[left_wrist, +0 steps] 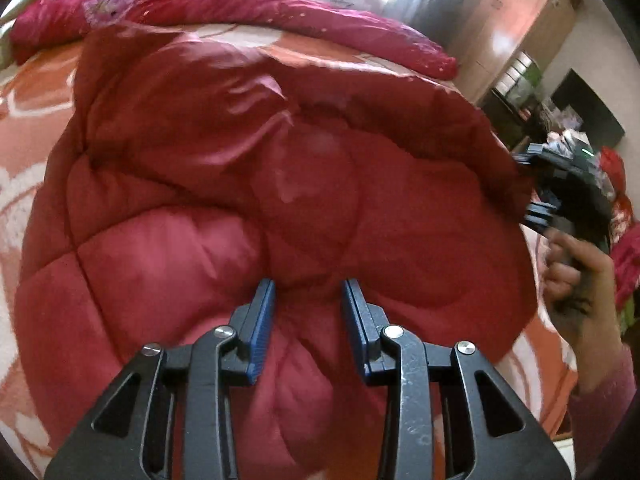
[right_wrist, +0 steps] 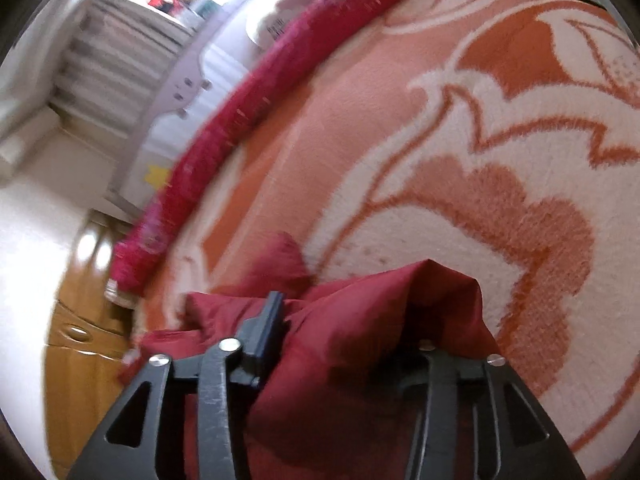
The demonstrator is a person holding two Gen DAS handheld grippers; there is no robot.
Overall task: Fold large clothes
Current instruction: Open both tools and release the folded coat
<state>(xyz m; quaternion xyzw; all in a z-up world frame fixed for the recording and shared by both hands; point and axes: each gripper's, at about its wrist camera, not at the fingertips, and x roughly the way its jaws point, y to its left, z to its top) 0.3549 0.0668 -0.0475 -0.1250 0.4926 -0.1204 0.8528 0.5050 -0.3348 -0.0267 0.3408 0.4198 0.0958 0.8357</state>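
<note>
both claws sit over a bed. my left gripper point(left_wrist: 308, 312) hovers with jaws apart, blue pads point(left_wrist: 262, 332) just above a red quilted jacket point(left_wrist: 240, 184) spread on the orange-and-white blanket point(right_wrist: 460, 128). my right gripper point(right_wrist: 352, 328), angled low, has jacket fabric bunched between its jaws. a rolled pink cloth point(left_wrist: 248, 4) lies along the blanket's far edge.

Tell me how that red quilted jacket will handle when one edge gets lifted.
Red quilted jacket probably floppy: fabric drapes over the right gripper. Puffy panels suggest bulky but light. Shiny shell may slip between the left gripper pads.
</note>
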